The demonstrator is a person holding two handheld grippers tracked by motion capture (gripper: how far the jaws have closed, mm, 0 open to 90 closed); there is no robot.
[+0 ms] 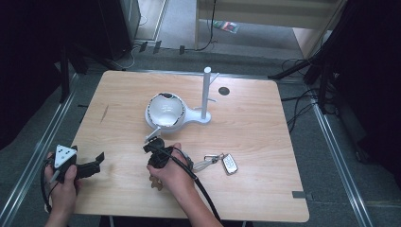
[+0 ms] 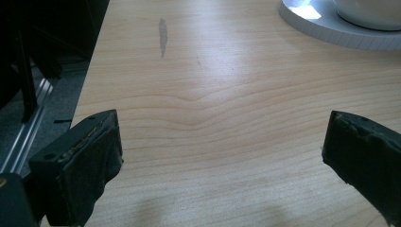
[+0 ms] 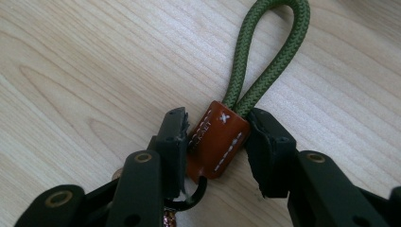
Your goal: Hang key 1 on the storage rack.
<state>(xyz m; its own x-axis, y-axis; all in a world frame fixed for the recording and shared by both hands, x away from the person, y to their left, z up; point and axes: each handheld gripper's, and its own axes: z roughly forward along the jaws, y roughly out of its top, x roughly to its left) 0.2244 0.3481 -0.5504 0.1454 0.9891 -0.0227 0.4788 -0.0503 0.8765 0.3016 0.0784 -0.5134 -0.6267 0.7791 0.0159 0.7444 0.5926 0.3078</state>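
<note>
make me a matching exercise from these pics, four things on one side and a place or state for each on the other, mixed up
Things:
1. left gripper
2. right gripper
3. bowl
4. key fob

Places or states:
A. lies on the table to the right of the person's right hand
B. jaws wide apart over bare wood
C. sits on the white stand's round base
D. jaws on either side of a brown leather tab with a green cord loop

Pairs: 1-B, 2-D, 3-C, 4-A

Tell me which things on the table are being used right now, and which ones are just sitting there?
Being used:
- brown leather tab with its green cord loop
- right gripper, closed around the tab

Just sitting there:
- car key
- white bowl
- white stand
- left gripper, open
</note>
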